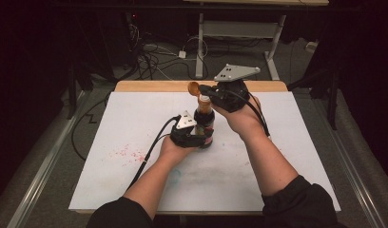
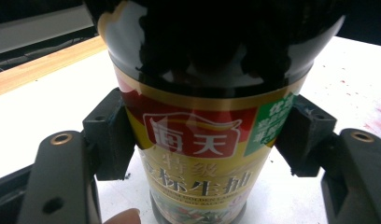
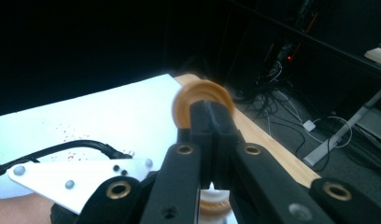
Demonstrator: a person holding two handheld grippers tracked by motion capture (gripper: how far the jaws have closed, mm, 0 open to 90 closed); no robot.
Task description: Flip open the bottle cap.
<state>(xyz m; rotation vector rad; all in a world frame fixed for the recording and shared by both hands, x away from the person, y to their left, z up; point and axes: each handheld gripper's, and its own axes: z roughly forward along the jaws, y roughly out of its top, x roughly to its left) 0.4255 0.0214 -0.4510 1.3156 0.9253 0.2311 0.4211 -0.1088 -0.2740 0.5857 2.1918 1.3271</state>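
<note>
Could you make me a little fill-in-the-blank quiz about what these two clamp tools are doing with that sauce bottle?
1. The left gripper clamps the body of the soy sauce ____, which stands on the white table.
2. The right gripper pinches the orange ____ above the bottle's neck.
3. The cap is ____ the bottle: its threaded neck shows bare below.
4. Red specks mark the table on the person's ____ side.

Missing words: bottle; cap; off; left
</note>
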